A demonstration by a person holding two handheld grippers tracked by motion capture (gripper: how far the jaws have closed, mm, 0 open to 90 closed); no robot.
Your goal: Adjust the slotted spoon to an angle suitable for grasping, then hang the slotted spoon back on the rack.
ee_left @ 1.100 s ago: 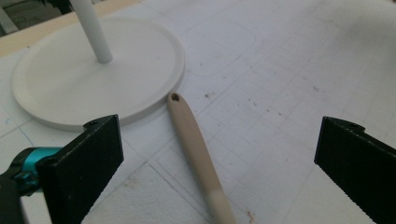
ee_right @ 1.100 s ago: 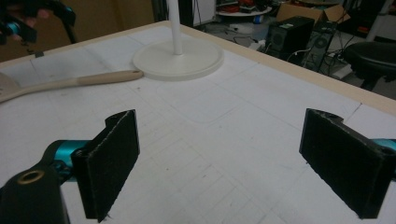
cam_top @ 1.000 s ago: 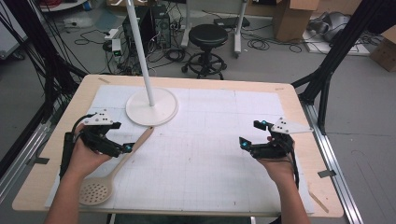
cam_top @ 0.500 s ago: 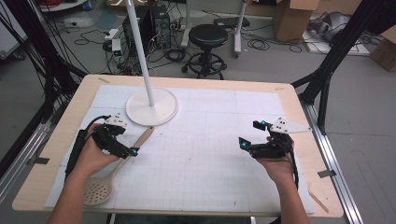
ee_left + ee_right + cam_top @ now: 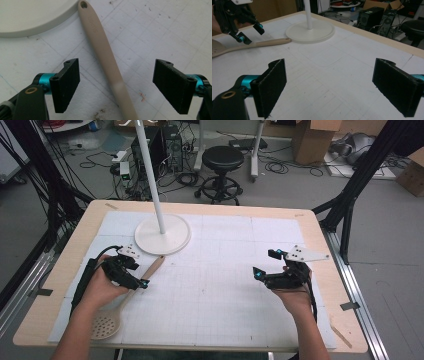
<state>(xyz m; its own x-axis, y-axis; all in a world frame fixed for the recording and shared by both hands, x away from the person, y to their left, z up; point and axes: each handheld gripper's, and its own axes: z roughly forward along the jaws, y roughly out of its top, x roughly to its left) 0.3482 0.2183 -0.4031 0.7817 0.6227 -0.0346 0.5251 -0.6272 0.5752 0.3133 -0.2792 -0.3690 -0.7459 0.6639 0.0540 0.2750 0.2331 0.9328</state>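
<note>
While open, left gripper (image 5: 116, 85) straddles spoon handle (image 5: 105, 55).

Small raised letters are showing on the spoon handle (image 5: 100, 37), near its hole, too faint to read.

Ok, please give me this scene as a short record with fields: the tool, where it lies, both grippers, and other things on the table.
tool: beige slotted spoon
position: flat on the white gridded mat, handle end beside the round white stand base
left gripper: over the handle, jaws have just been closing, one each side, pads not touching it
right gripper: jaws open, nothing between them, apart from the spoon
table: light wood
</note>
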